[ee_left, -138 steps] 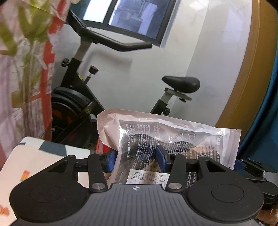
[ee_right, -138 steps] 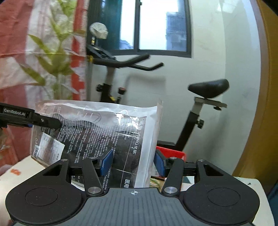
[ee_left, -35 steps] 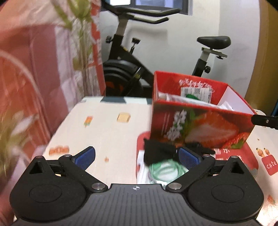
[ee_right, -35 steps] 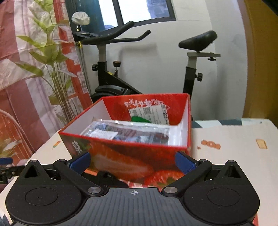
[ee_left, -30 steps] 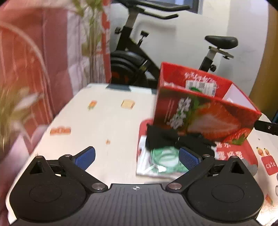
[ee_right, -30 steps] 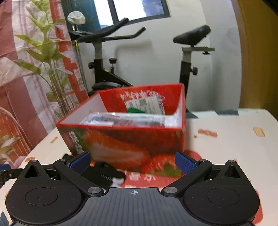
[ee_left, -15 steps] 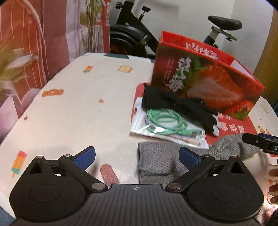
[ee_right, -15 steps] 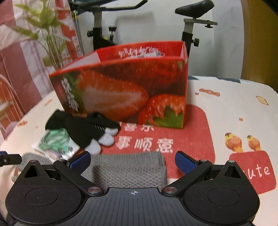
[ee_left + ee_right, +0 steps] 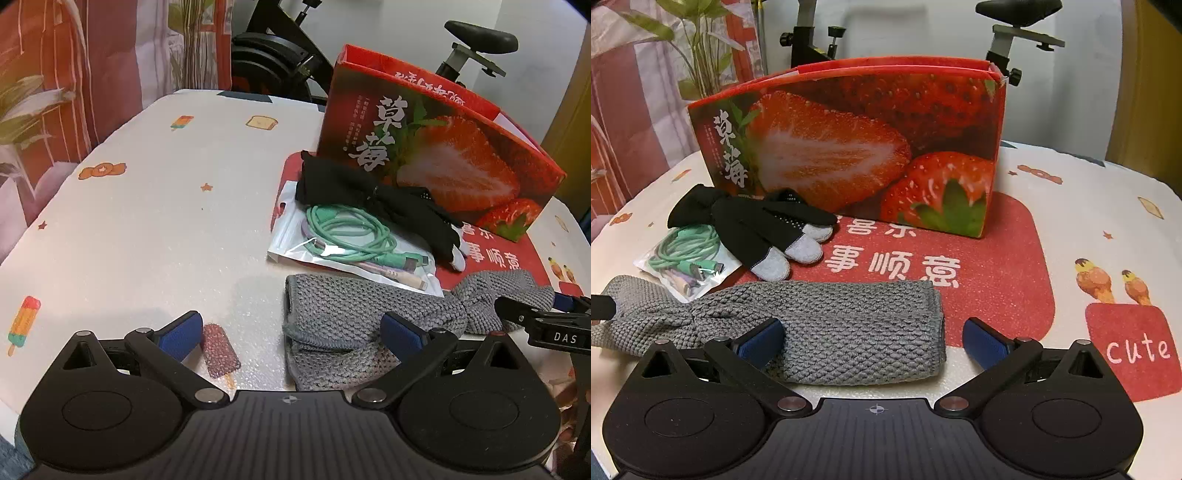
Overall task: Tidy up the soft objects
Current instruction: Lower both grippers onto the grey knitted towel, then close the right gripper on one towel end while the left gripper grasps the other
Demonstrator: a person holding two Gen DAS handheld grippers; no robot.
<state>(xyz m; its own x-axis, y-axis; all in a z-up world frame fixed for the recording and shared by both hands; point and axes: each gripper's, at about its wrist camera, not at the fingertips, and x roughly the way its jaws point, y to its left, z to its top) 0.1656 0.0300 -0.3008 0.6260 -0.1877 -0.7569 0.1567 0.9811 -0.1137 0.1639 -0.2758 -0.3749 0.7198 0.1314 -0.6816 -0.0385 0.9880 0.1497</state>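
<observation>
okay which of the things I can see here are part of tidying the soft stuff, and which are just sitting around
Part of the job:
- grey knitted cloth, between both open grippers
- black gloves
- bagged cables
- strawberry box, likely the container
- left gripper, right gripper

Just around:
- exercise bike
- potted plant
- printed tablecloth

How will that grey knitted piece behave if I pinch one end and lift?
The grey knitted piece lies folded flat with a twisted, bunched middle, so it is probably floppy: the free end should droop and unfold. Its coarse open knit looks grippy rather than slippery, and likely light. One edge touches the bagged cables, so lifting may drag the bag.
</observation>
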